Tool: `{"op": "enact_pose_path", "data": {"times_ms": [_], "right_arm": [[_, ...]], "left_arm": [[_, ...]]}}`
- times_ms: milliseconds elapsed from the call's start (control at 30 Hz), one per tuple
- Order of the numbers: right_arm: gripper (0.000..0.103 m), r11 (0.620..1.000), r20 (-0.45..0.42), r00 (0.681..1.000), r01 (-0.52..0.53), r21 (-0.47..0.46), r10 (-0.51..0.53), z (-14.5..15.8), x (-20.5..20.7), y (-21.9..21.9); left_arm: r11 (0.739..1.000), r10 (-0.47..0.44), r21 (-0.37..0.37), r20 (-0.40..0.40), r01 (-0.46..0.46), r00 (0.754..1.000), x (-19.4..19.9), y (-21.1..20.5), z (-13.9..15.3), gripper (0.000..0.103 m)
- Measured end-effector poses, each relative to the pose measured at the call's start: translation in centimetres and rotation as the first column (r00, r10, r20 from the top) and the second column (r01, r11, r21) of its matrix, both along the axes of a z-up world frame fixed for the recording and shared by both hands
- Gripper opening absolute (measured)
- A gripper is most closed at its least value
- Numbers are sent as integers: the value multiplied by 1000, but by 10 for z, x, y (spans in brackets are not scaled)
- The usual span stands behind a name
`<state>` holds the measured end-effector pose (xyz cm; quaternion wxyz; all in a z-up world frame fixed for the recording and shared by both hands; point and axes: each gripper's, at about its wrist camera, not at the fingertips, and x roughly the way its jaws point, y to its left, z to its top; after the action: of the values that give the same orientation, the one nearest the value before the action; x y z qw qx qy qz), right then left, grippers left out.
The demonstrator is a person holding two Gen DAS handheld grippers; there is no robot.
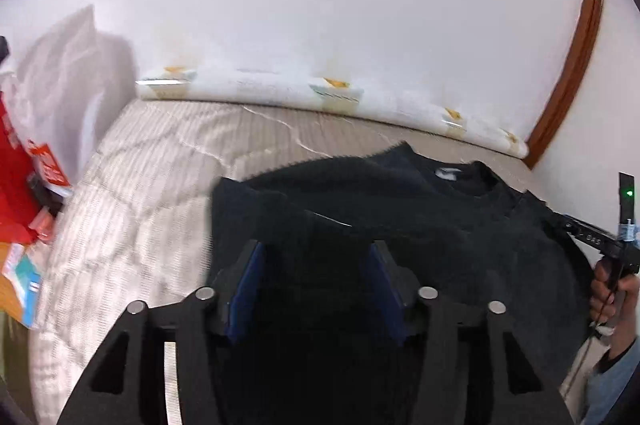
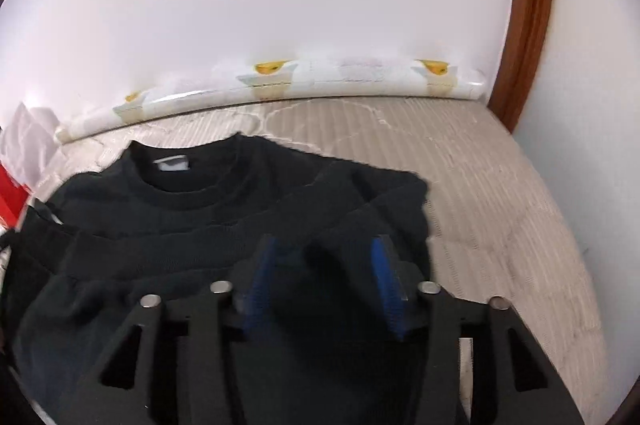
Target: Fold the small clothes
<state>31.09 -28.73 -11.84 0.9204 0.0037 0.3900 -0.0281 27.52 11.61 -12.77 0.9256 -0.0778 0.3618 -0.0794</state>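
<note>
1. Sweater [image 1: 400, 209]: black, long-sleeved, lying on the bed, collar toward the wall, a white label inside the neck. The lower part is folded up over the chest, so a thick folded edge runs across the garment in both wrist views. It sits toward the end of the bed nearer the door frame.
2. Left gripper [image 1: 316, 261]: black frame, blue pads, poised over the sweater's left part. Fingers apart; dark cloth shows between them, but the pads do not press on it.
3. Right gripper [image 2: 326, 259]: same make, over the sweater's right part near its sleeve edge. Fingers apart, nothing clamped; picture slightly blurred.
4. Hand [image 1: 612, 301]: a person's hand on the right gripper's handle, seen at the edge of the left wrist view, with a blue sleeve below it.
5. Bed [image 1: 160, 161]: covered in beige ribbed quilting.
6. Roll [image 2: 280, 85]: long white wrapped roll with yellow printed marks, lying along the wall at the bed's far edge.
7. Door frame [image 2: 528, 25]: brown wood, at the bed's corner.
8. Clutter [image 1: 24, 185]: red and white packages beside the bed; details blurred.
</note>
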Motion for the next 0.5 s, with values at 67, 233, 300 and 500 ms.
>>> {"op": "enact_pose_path", "data": {"times_ms": [67, 233, 300, 500], "right_arm": [[51, 999, -6, 1000, 25, -39, -26, -2, 4, -9], [50, 999, -65, 997, 31, -23, -33, -17, 21, -24], [35, 1000, -94, 995, 13, -2, -13, -25, 27, -26], [7, 999, -1, 999, -43, 15, 43, -10, 13, -20]], "left_arm": [[999, 25, 30, -2, -25, 1000, 3, 11, -2, 52], [999, -35, 15, -144, 38, 989, 24, 23, -24, 51], [999, -32, 15, -143, 35, 989, 26, 22, -27, 23], [1000, 22, 19, -14, -21, 1000, 18, 15, 3, 10]]}}
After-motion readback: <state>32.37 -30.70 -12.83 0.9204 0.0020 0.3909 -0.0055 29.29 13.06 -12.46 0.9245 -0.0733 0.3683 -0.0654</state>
